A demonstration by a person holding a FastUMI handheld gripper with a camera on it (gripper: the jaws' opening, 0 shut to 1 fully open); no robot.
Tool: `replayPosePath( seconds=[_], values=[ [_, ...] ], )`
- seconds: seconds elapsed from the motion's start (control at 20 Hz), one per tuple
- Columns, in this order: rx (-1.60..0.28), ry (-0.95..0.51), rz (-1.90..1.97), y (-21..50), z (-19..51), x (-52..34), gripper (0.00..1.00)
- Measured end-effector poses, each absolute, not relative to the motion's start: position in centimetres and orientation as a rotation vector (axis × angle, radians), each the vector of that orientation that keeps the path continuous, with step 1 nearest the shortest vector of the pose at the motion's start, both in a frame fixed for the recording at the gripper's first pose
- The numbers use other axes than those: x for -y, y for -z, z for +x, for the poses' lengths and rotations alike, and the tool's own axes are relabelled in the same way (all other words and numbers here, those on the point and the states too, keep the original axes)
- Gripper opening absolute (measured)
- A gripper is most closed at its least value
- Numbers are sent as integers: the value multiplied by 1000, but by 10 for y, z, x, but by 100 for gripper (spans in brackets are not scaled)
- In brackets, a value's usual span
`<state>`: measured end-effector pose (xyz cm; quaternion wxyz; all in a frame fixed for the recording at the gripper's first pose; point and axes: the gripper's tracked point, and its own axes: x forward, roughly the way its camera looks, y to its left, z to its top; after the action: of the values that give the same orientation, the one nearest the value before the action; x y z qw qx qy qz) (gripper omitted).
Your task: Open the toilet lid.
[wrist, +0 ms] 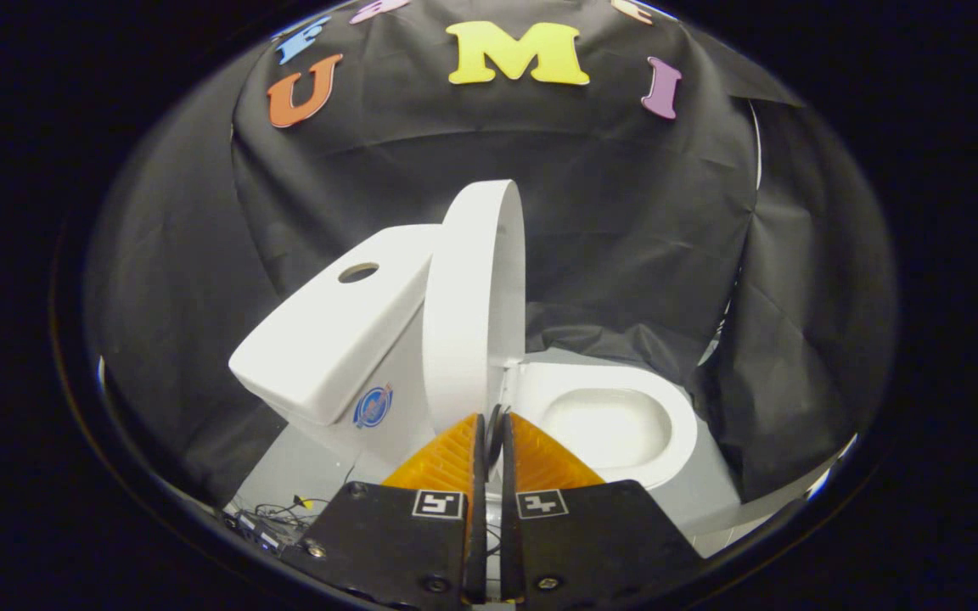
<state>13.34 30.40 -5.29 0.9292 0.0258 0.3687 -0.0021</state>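
- Gripper view: the toilet lid (pixel 474 297) stands up on its edge, lifted off the bowl. It leans back toward the tank (pixel 332 327).
- The tank is just beside the lid, on its left. It looks tilted in this round view. Its top has a round hole (pixel 358 272). A small round sticker (pixel 373 406) is on the toilet's side, under the tank.
- The toilet bowl (pixel 608 424) is open, to the right of the lid. The seat ring lies flat around the white hollow.
- The gripper (pixel 489 424) is right under the lid's bottom edge. Its two fingers (pixel 446 454) are very close together, with only a thin gap between them.
- The lid's lower edge comes down to the fingertips. I cannot tell if the fingers pinch that edge or just sit pressed near each other below it.
- Two small square marker tags (pixel 438 504) sit on the gripper body behind the fingers.
- Some thin wires (pixel 281 513) lie on the floor, down and to the left of the tank.
- The white floor board (pixel 302 467) lies under the toilet, and black cloth hangs behind the lid and tank.
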Motion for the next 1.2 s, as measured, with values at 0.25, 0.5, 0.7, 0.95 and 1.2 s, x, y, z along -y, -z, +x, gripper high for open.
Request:
replayPosePath(
  seconds=[0.25, 0.5, 0.7, 0.95, 1.2],
  values=[
    [-735, -22, -13, 55, 137, -325, 10],
    [-697, -70, -76, 57, 140, -345, 11],
    [-675, -87, -125, 59, 143, -352, 13],
    [-660, -109, -161, 60, 142, -358, 15],
    [-674, -171, -157, 66, 140, -360, 24]
  ],
)
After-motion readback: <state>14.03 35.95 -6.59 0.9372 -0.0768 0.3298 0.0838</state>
